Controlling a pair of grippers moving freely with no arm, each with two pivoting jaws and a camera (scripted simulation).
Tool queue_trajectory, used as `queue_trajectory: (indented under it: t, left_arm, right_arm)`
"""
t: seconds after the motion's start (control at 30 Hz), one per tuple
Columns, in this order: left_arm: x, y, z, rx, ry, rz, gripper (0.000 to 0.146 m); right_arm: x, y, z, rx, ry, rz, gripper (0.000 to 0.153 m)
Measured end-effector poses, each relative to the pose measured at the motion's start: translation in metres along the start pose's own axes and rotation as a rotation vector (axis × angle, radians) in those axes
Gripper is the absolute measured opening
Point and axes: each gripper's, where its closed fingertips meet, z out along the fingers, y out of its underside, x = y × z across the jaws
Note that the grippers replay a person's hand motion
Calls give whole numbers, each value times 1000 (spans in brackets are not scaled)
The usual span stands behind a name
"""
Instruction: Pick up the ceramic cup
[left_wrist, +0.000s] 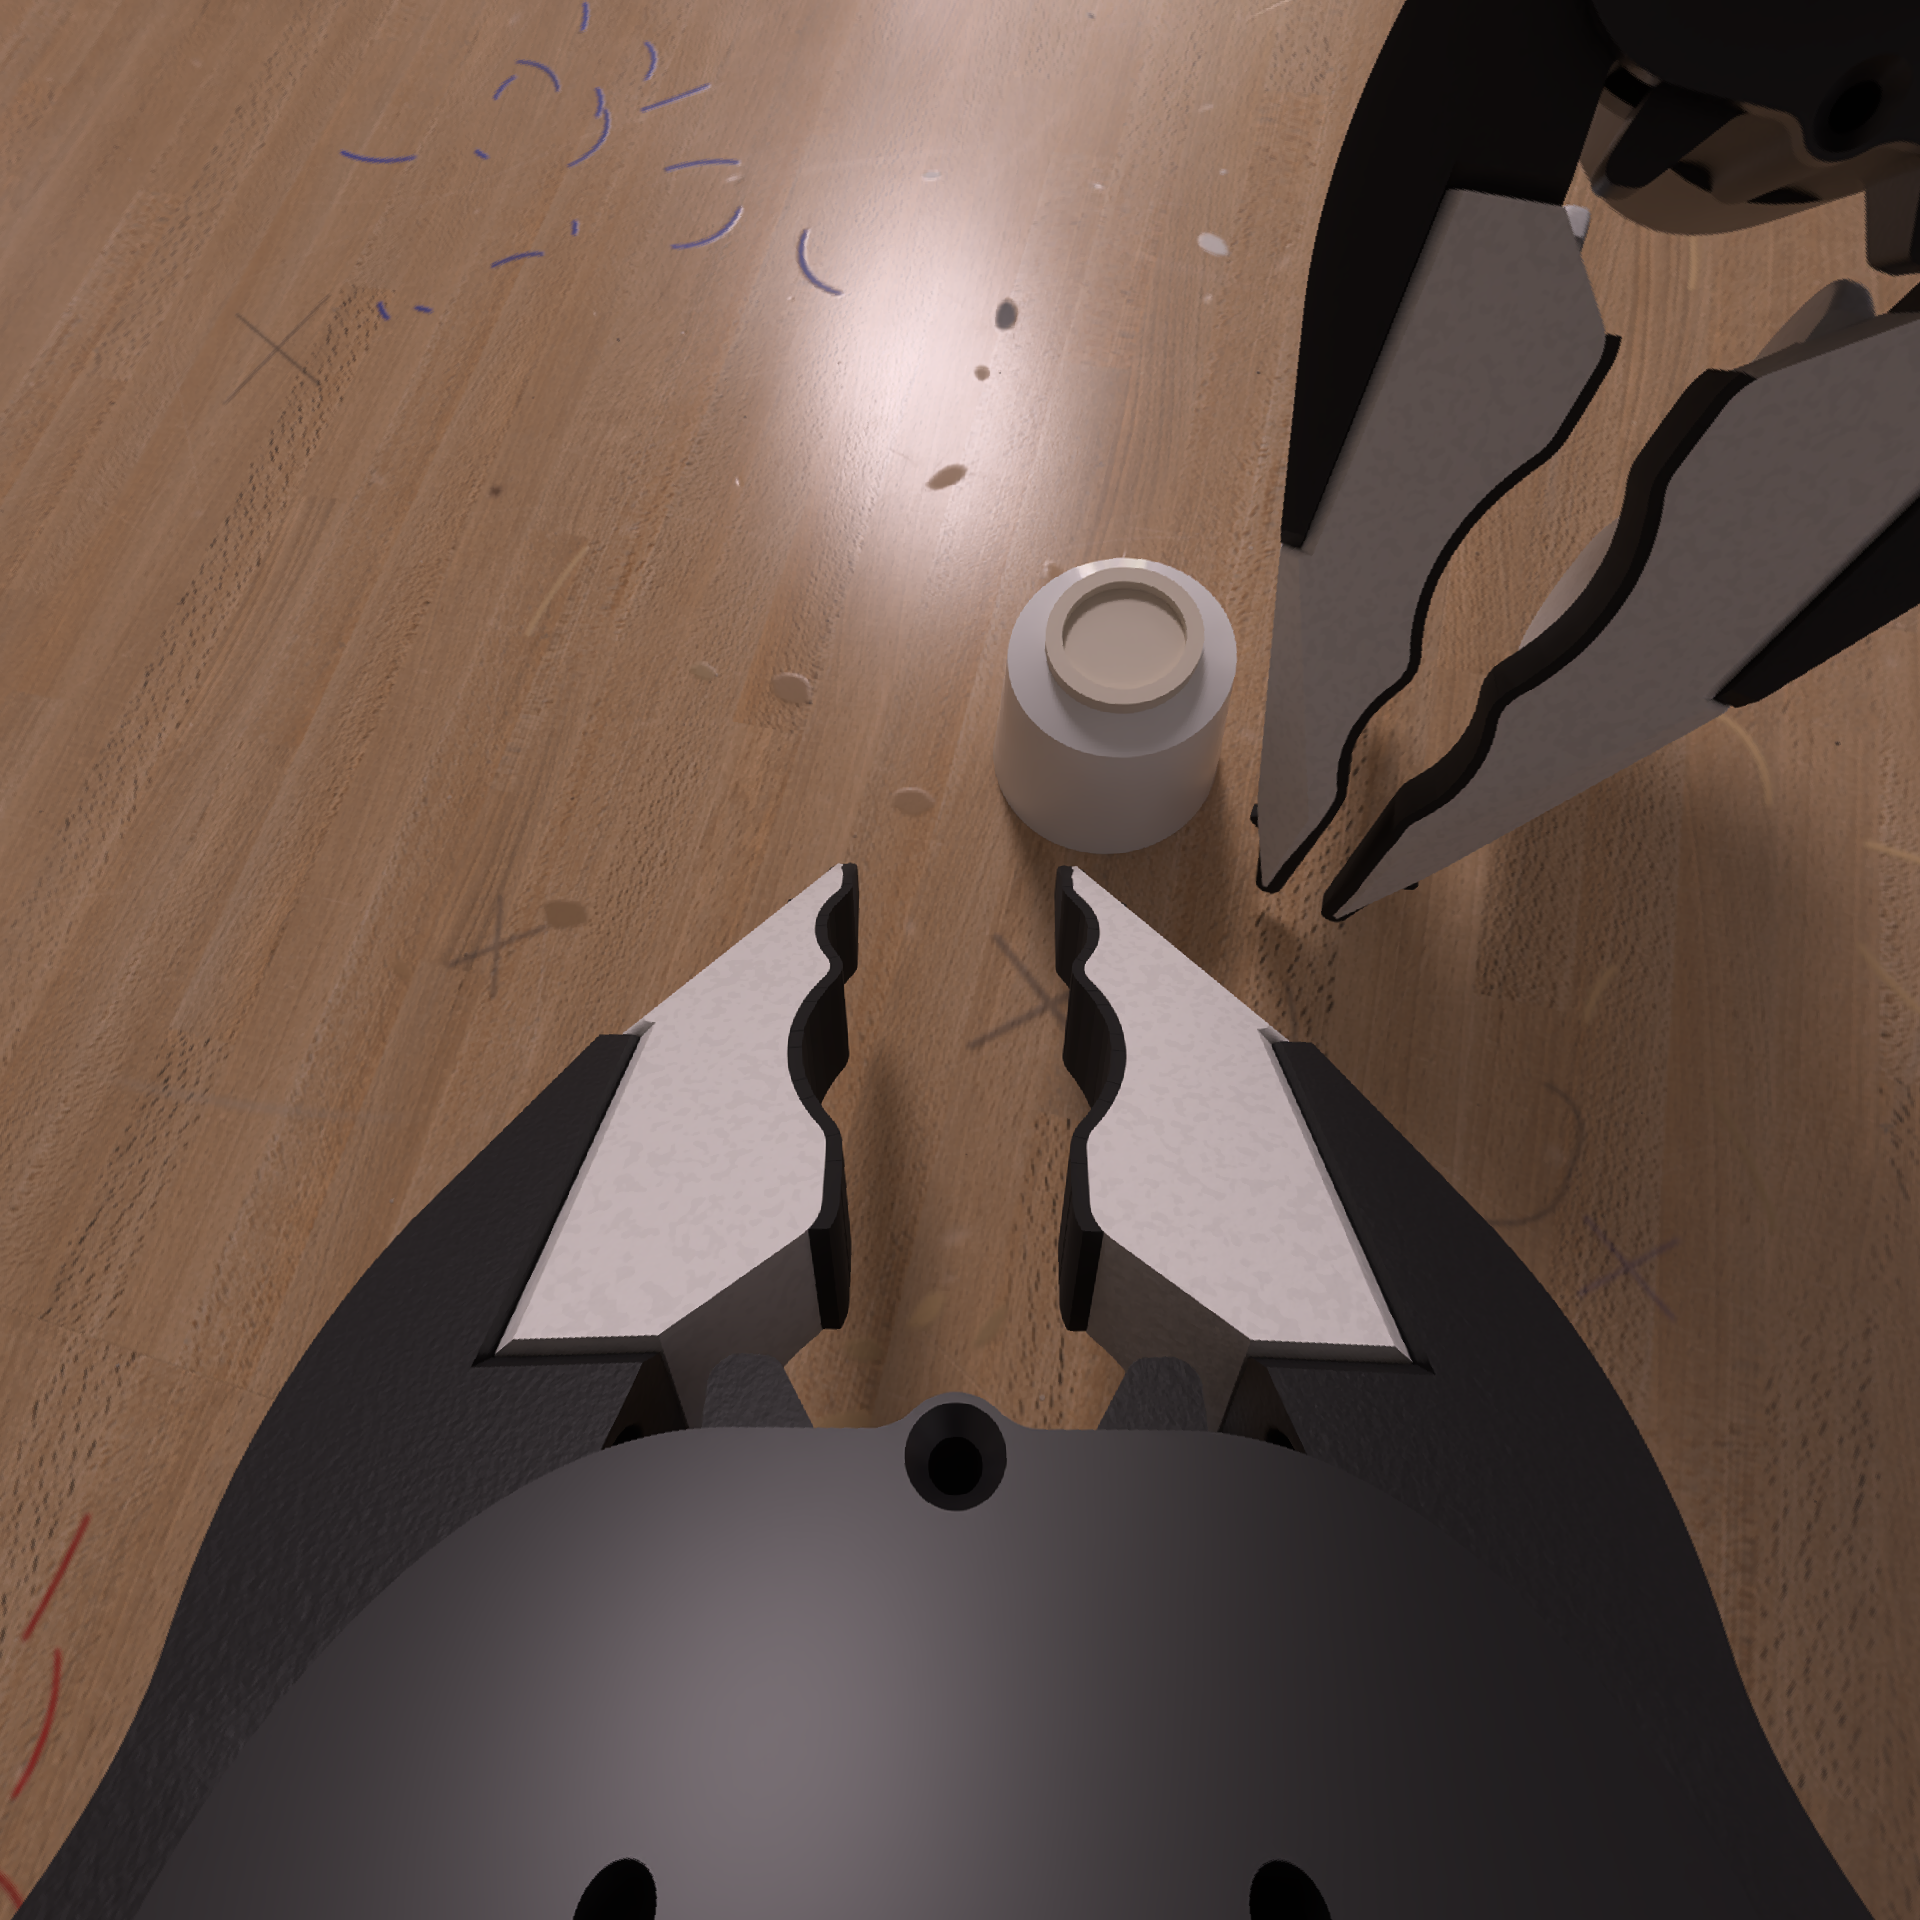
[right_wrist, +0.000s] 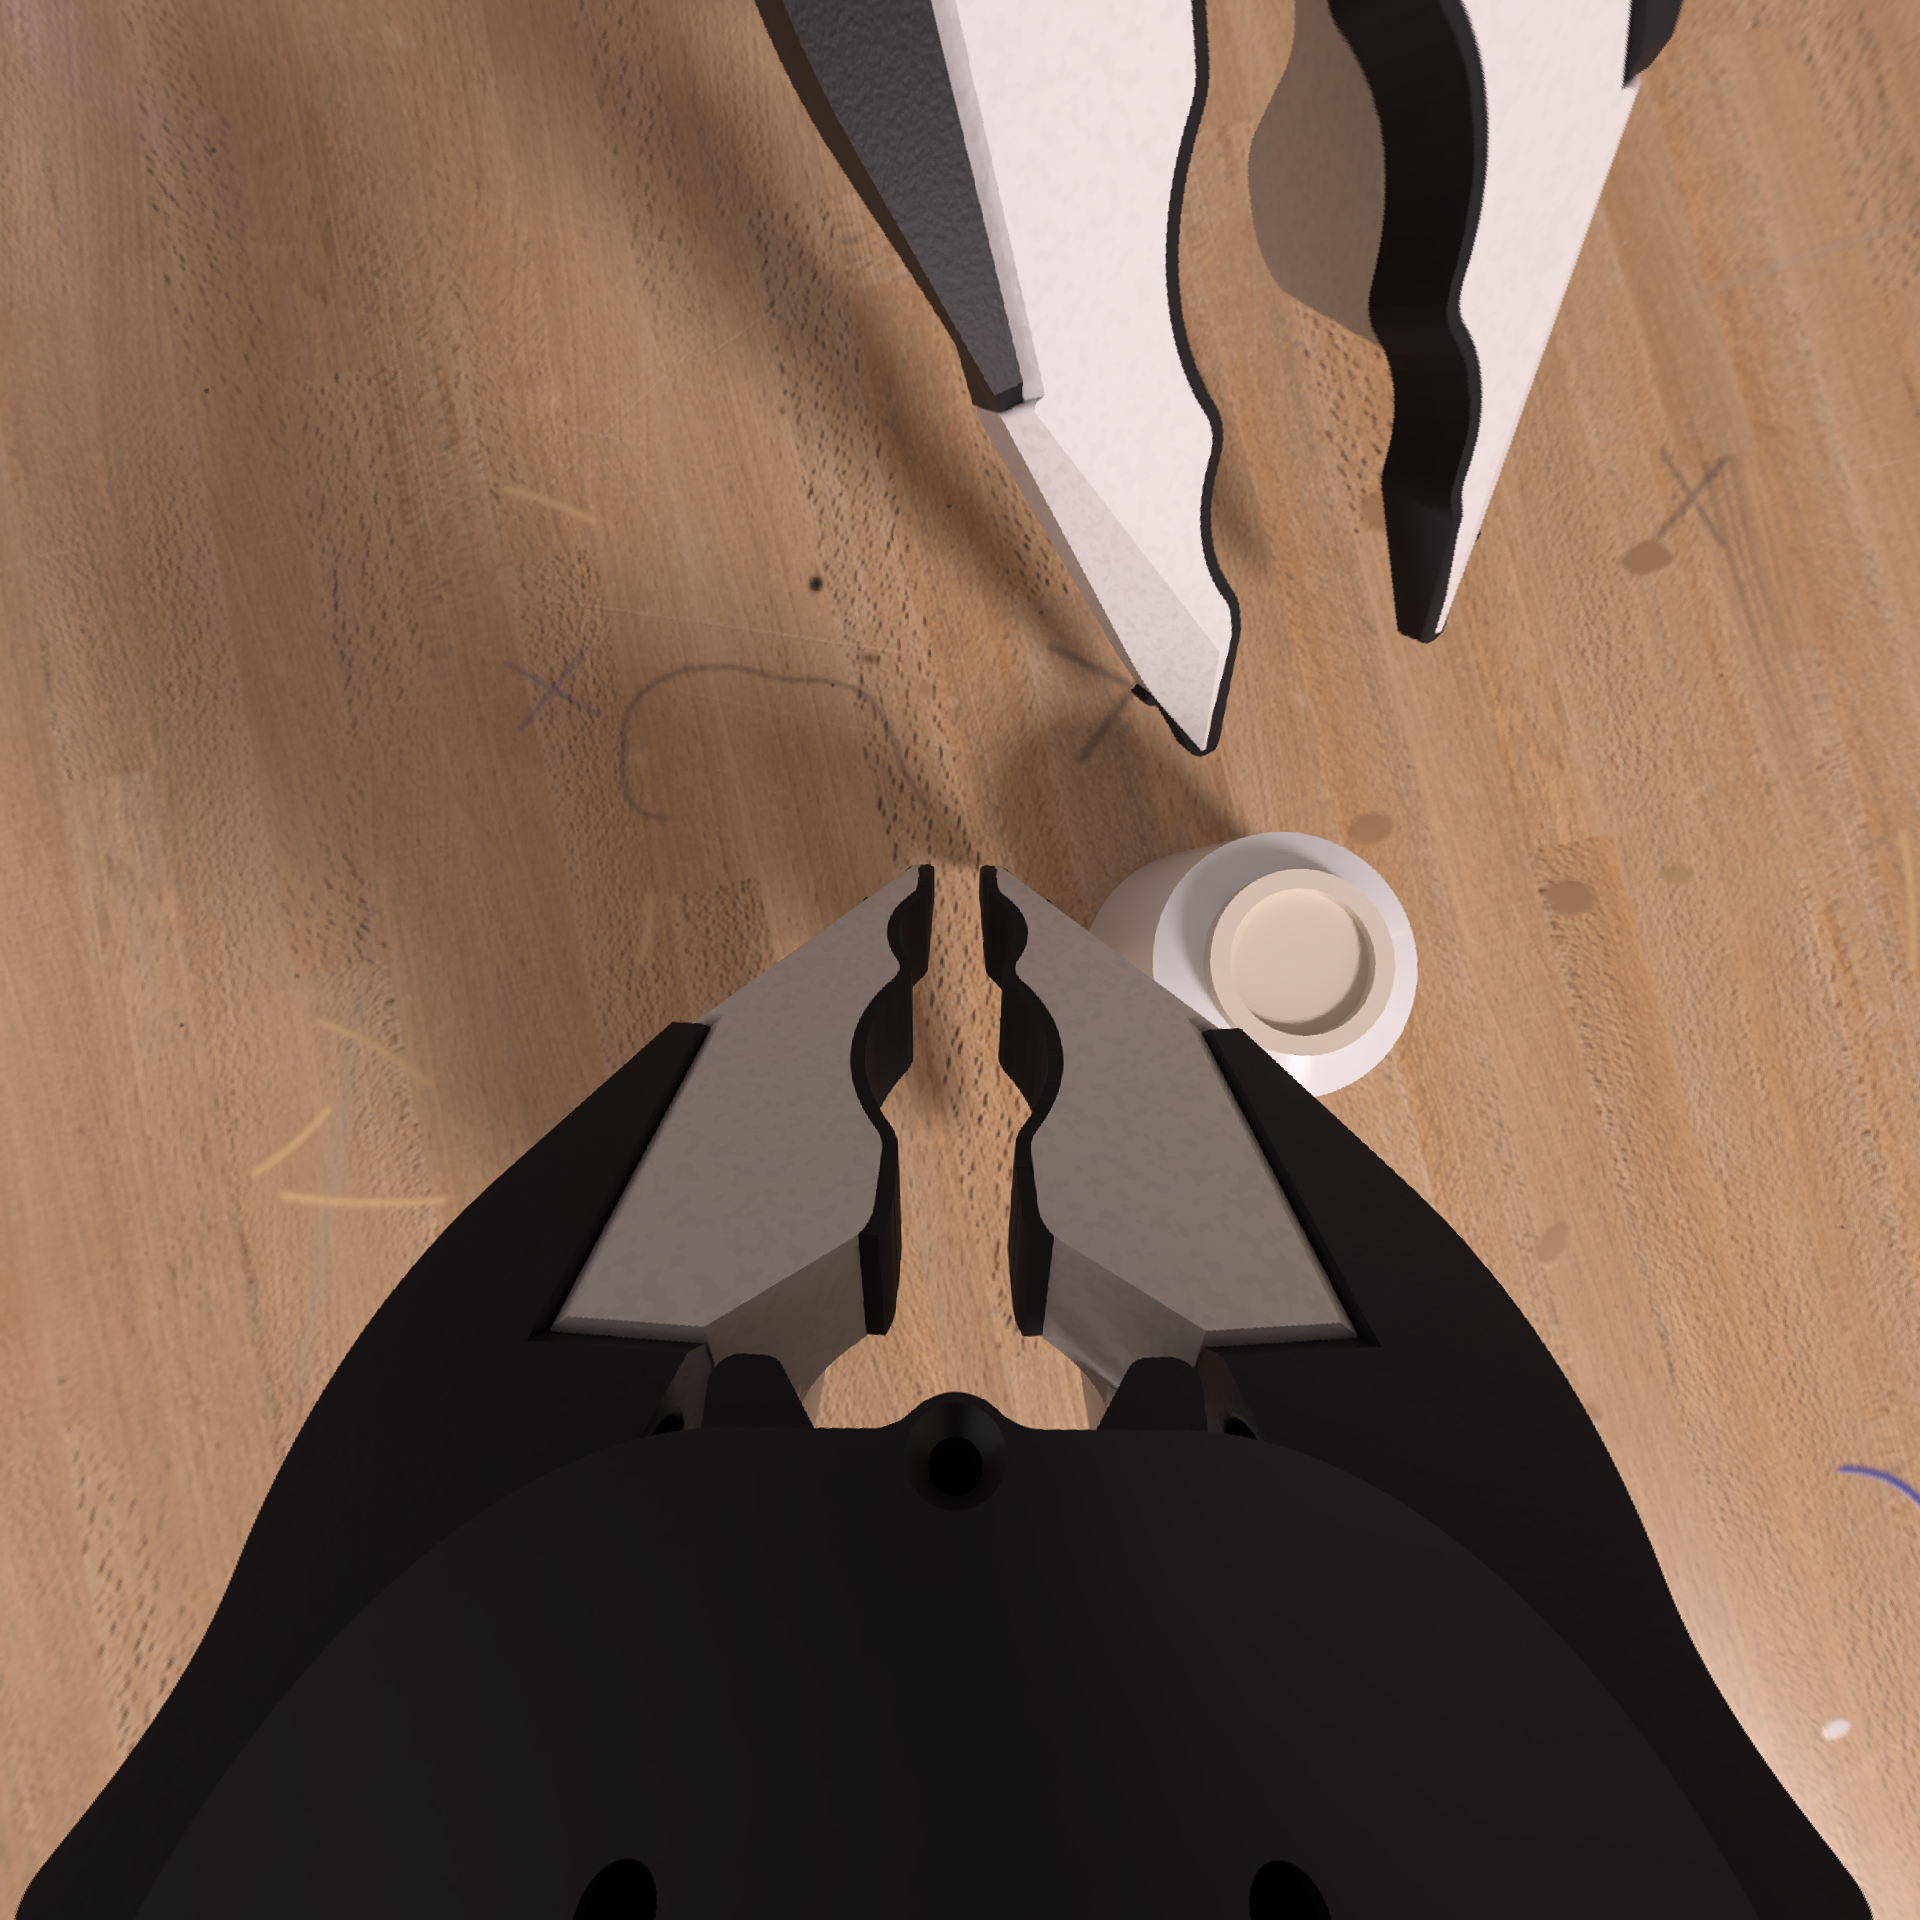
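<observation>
The ceramic cup (left_wrist: 1117, 717) is small, white and cylindrical. It stands upside down on the wooden table (left_wrist: 468, 644), its beige recessed base facing up. My left gripper (left_wrist: 956, 878) is open and empty, its tips just short of the cup, which sits slightly right of its line. My right gripper (right_wrist: 956, 878) is nearly closed on nothing, with only a thin slit between the tips. The cup (right_wrist: 1299, 966) stands right beside its right finger. Each gripper shows in the other's view: the right (left_wrist: 1299, 899) and the left (right_wrist: 1309, 686).
The wooden tabletop (right_wrist: 416, 468) bears pen scribbles (left_wrist: 603, 135), faint pencil crosses (left_wrist: 275, 348) and small stains (left_wrist: 945, 476). No other objects stand near the cup. The two grippers point toward each other with their tips close together around the cup.
</observation>
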Motion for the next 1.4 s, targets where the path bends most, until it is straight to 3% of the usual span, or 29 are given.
queue_trajectory:
  t: [0.2,0.4,0.6,0.87,1.0,1.13,1.27,1.4]
  left_arm:
    - [2,-1,0,2,10,6,38]
    - [8,-3,3,18,36,4,40]
    - [19,-10,15,26,23,69,59]
    - [24,-19,33,-30,-55,71,76]
    - [26,-21,37,-45,-88,110,72]
    - [29,-23,38,-51,-95,147,55]
    - [29,-23,36,-36,-55,81,53]
    - [34,-29,33,22,37,-80,51]
  right_arm:
    - [-2,8,-8,-2,14,-15,7]
    - [17,21,-51,223,126,128,6]
    - [37,42,-85,357,244,269,6]
    - [44,43,-105,456,275,318,7]
    - [43,43,-110,490,262,336,7]
    - [43,43,-112,503,251,356,7]
    - [41,45,-109,492,244,362,7]
    - [39,43,-105,475,258,346,7]
